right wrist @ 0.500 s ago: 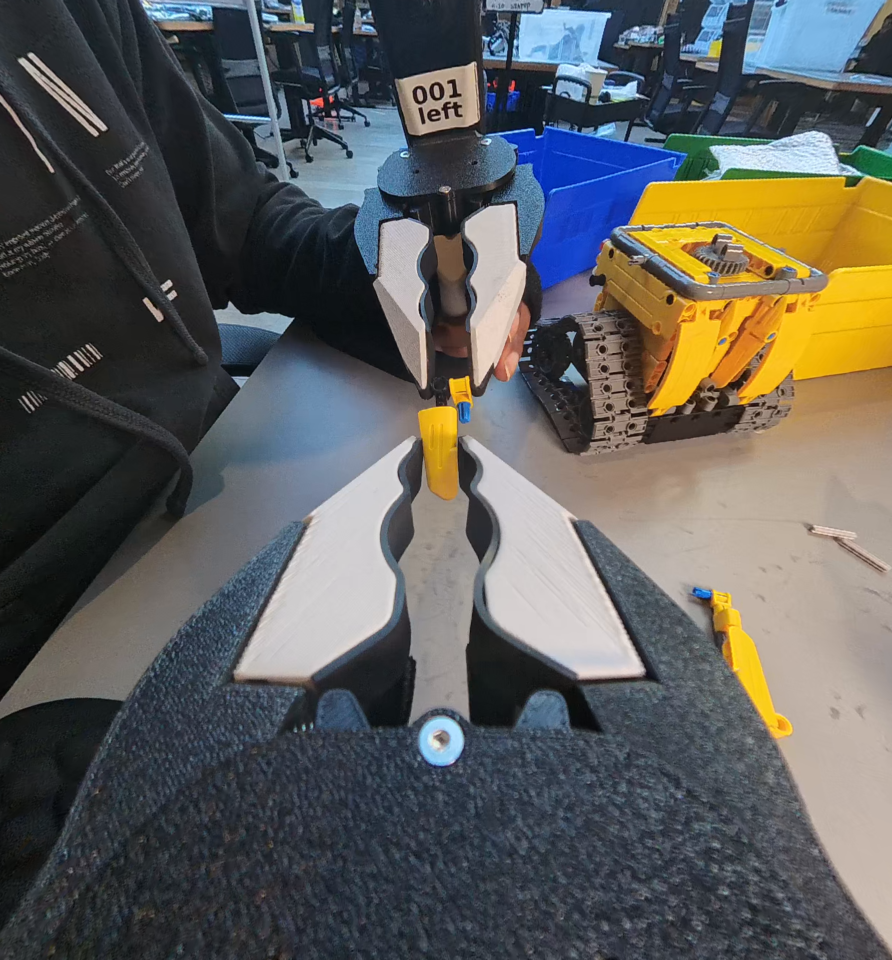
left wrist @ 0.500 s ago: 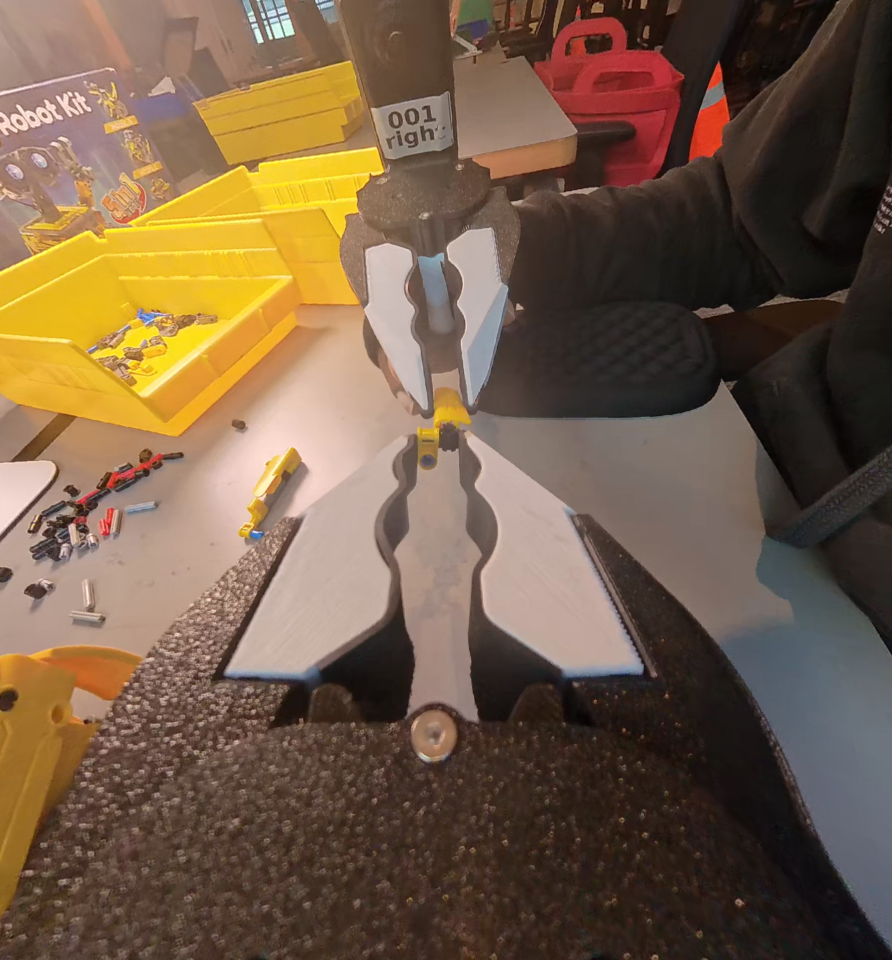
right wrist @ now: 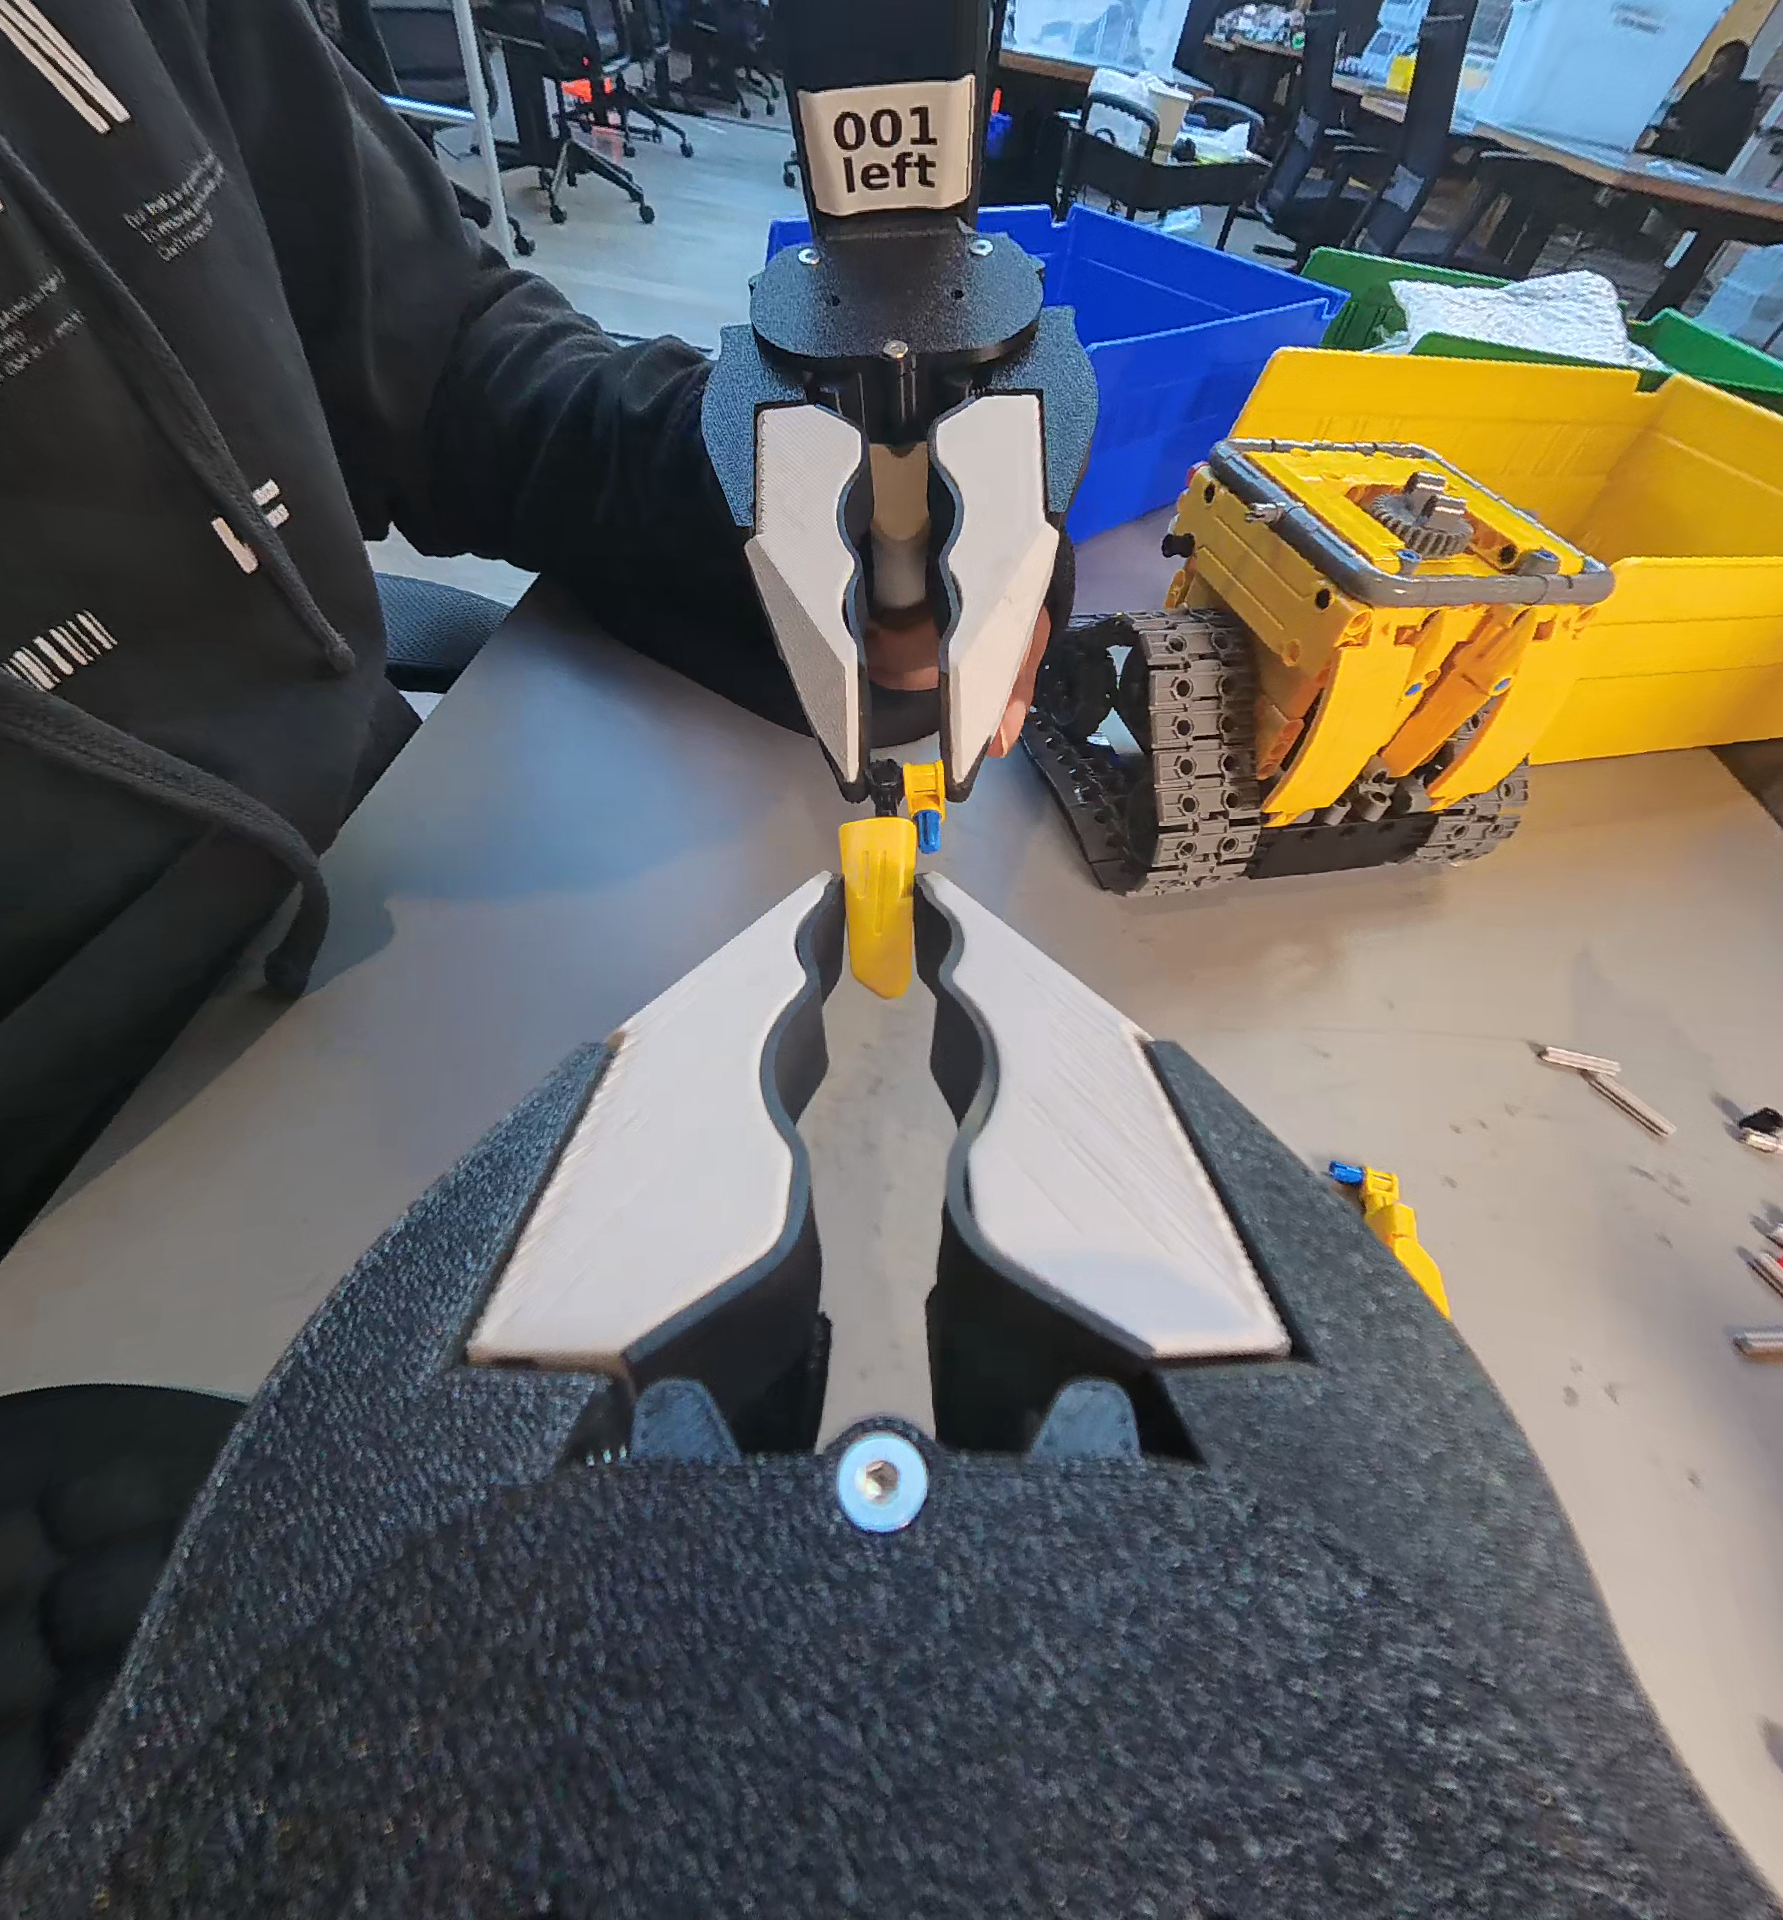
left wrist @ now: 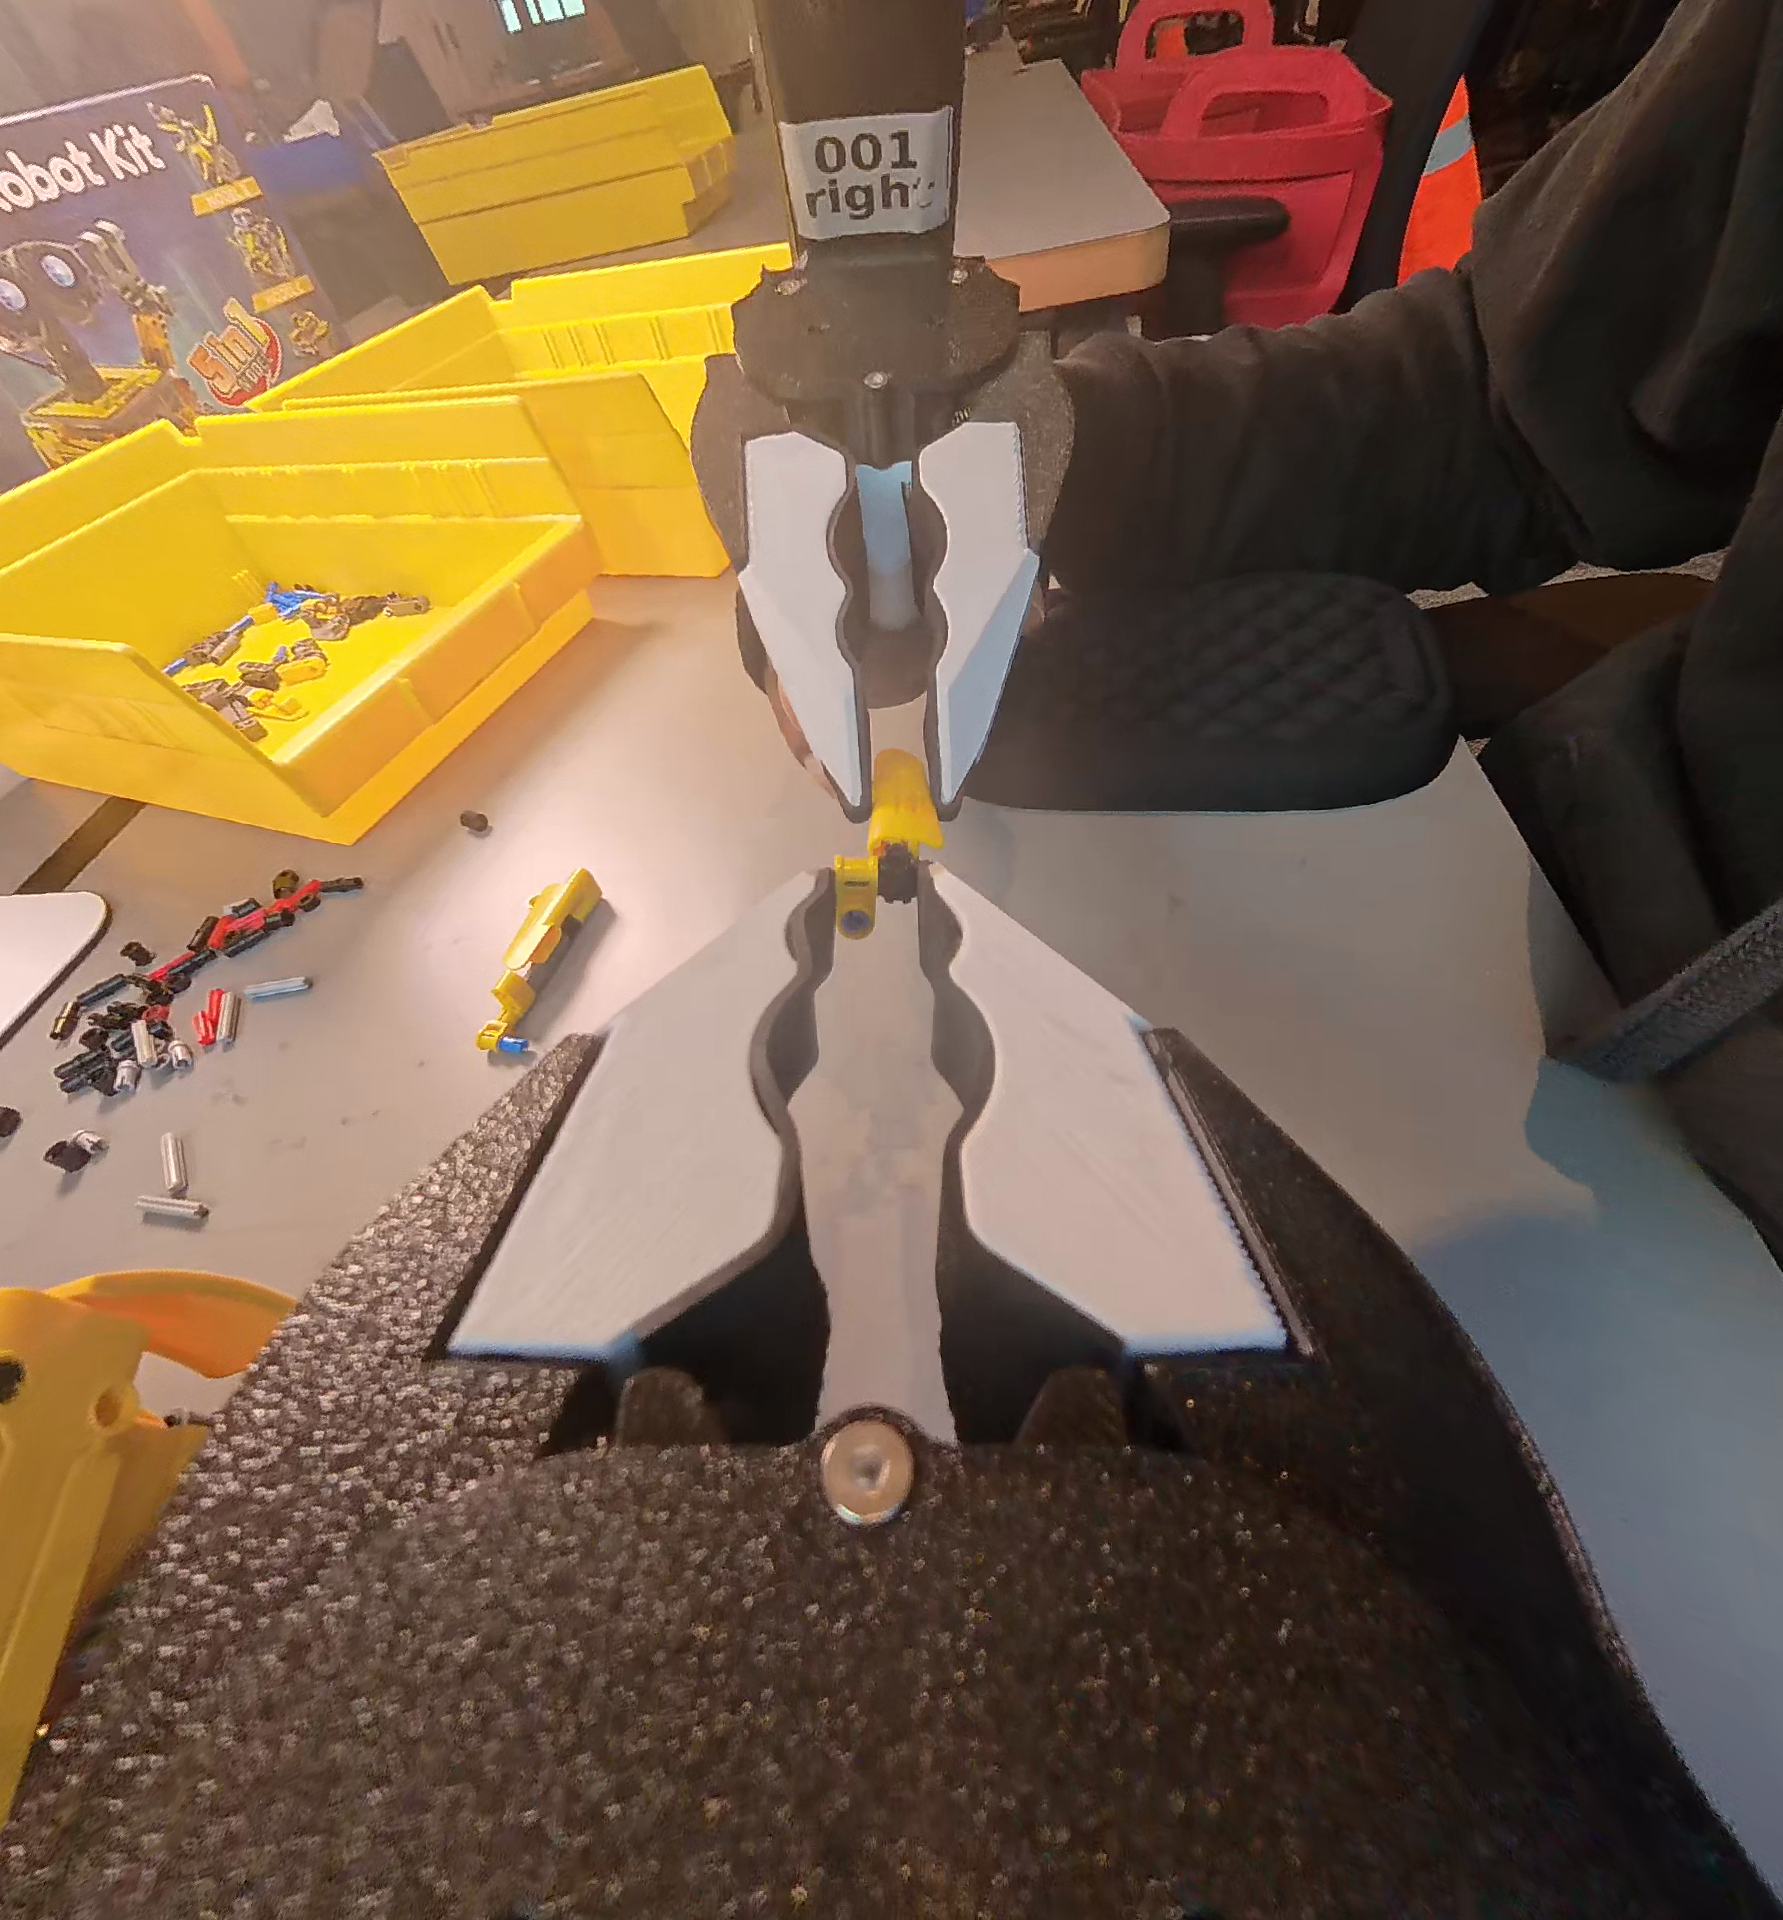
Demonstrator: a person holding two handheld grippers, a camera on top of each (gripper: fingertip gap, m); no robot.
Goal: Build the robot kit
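The left gripper (left wrist: 871,902) has its jaws pinched on a small yellow connector piece (left wrist: 854,896) with a black pin fitting beside it, held right at the jaw tips; seen from the right wrist view that same gripper points down from above with the piece at its tips. The right gripper (right wrist: 879,914) has its jaws clamped on a yellow curved panel piece (right wrist: 874,904), which pokes out just ahead of the tips and meets the connector between the two grippers, so the two parts look touching or nearly joined, tip to tip above the grey table (left wrist: 1282,987). To the left of the left jaws lie a loose yellow arm assembly (left wrist: 539,951), a scatter of small black, red and grey pins (left wrist: 165,1003) and a yellow bin (left wrist: 274,665) of parts. To the right of the right jaws stands a yellow tracked toy robot model (right wrist: 1334,665), with a blue bin (right wrist: 1178,312) behind; the person's dark sleeves sit beyond both grippers
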